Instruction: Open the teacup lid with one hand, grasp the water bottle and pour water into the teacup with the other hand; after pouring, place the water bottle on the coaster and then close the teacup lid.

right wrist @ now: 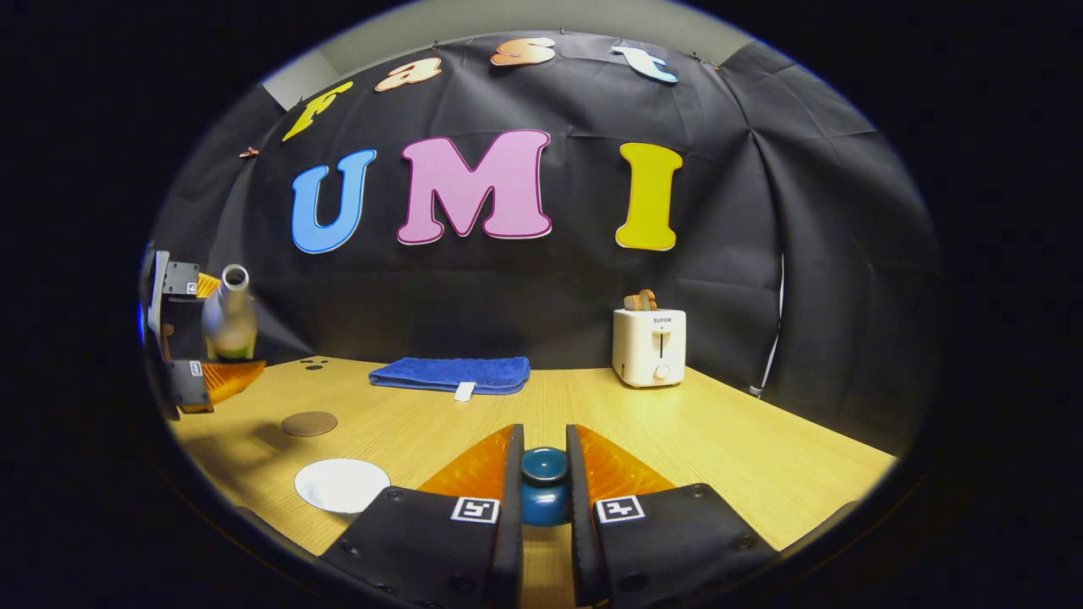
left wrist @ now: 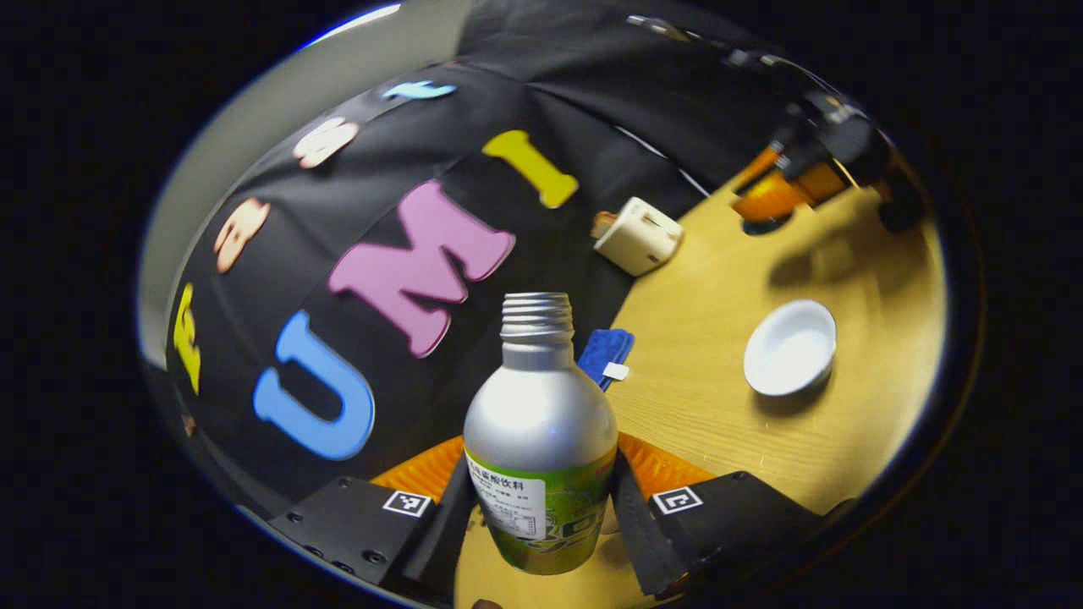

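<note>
My left gripper (left wrist: pixel 541 486) is shut on a silver water bottle (left wrist: pixel 540 423) with a green label and an uncapped neck, held tilted above the table. The same bottle (right wrist: pixel 227 317) and gripper (right wrist: pixel 196 342) appear at the far left of the right gripper view. The white teacup (left wrist: pixel 791 347) stands uncovered on the table, apart from the bottle. My right gripper (right wrist: pixel 544 461) is shut on the dark teal knob of the teacup lid (right wrist: pixel 544 499), held off the cup (right wrist: pixel 341 485). A round brown coaster (right wrist: pixel 309 423) lies bare behind the cup.
A folded blue towel (right wrist: pixel 450 374) lies at the back of the wooden table (right wrist: pixel 719 440). A white toaster (right wrist: pixel 650 347) with bread in it stands at the back right. The right gripper (left wrist: pixel 783 190) hangs over the far table.
</note>
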Motion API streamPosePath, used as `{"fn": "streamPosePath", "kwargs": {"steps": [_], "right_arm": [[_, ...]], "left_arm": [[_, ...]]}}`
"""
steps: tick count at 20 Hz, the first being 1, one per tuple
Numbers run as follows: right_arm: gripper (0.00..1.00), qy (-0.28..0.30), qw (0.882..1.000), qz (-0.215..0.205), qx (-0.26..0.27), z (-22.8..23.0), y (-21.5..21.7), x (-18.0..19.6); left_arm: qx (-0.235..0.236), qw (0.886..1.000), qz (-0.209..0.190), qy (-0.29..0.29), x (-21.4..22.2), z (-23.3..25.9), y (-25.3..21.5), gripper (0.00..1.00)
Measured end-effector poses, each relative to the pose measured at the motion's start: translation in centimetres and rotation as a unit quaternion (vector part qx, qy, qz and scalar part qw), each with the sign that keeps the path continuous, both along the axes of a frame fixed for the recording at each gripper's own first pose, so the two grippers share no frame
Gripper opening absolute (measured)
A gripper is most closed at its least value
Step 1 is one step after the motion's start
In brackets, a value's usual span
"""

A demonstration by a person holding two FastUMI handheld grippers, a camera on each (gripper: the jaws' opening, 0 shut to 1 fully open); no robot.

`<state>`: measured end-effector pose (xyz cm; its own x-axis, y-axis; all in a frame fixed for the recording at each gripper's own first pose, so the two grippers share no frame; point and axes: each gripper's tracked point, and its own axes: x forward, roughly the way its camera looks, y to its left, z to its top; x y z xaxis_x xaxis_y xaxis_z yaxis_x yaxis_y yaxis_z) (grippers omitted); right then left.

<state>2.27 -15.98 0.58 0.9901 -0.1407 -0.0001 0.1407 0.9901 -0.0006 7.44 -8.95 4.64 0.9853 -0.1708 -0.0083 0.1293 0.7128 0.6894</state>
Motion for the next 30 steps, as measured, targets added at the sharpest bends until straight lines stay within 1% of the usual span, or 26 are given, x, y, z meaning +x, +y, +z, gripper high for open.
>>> {"fn": "streamPosePath", "kwargs": {"steps": [1,2,3,4,6,8,9,10,12,14,16,18,21,23,30], "right_arm": [[0.27,0.0,1.0,0.0,0.0,0.0,0.0,0.0],[0.27,0.0,1.0,0.0,0.0,0.0,0.0,0.0],[0.27,0.0,1.0,0.0,0.0,0.0,0.0,0.0],[0.27,0.0,1.0,0.0,0.0,0.0,0.0,0.0],[0.27,0.0,1.0,0.0,0.0,0.0,0.0,0.0],[0.27,0.0,1.0,0.0,0.0,0.0,0.0,0.0],[0.27,0.0,1.0,0.004,0.0,0.0,0.1,0.0],[0.27,0.001,1.0,0.016,0.0,-0.1,0.7,0.0],[0.27,0.001,0.999,0.037,0.001,-0.1,1.4,-0.1],[0.27,0.001,0.999,0.032,0.001,-0.1,1.0,-0.1],[0.27,0.001,1.0,0.028,0.001,0.0,1.0,-0.2],[0.27,0.001,1.0,0.028,0.001,0.0,1.0,-0.2],[0.27,0.001,1.0,0.031,0.001,-0.1,1.0,-0.1],[0.27,0.001,1.0,0.031,0.001,0.0,1.0,-0.1],[0.27,0.001,0.999,0.036,0.001,-0.1,1.2,-0.2]], "left_arm": [[-0.055,0.998,0.009,0.006,0.1,0.1,0.8,0.8],[-0.11,0.994,0.016,0.007,0.4,0.6,1.6,0.8],[-0.164,0.986,0.026,0.005,0.4,1.5,3.3,0.8],[-0.202,0.979,0.031,0.003,0.9,1.9,4.3,0.79],[-0.27,0.962,0.033,0.008,1.6,2.1,6.5,0.79],[-0.329,0.943,0.034,0.024,3.1,1.1,8.0,0.79],[-0.35,0.936,0.039,0.025,3.8,0.6,8.7,0.79],[-0.363,0.931,0.043,0.024,4.9,0.3,9.1,0.79],[-0.373,0.927,0.03,0.038,7.0,-1.0,7.6,0.8],[-0.384,0.922,0.019,0.044,8.0,-1.8,6.8,0.8],[-0.382,0.923,0.04,0.033,10.1,-2.0,7.0,0.8],[-0.371,0.927,0.056,0.026,11.1,-2.5,7.1,0.8],[-0.37,0.927,0.056,0.041,11.6,-3.6,6.4,0.8],[-0.374,0.924,0.073,0.042,11.8,-4.1,7.0,0.81],[-0.377,0.921,0.074,0.061,11.1,-5.0,6.7,0.83]]}}
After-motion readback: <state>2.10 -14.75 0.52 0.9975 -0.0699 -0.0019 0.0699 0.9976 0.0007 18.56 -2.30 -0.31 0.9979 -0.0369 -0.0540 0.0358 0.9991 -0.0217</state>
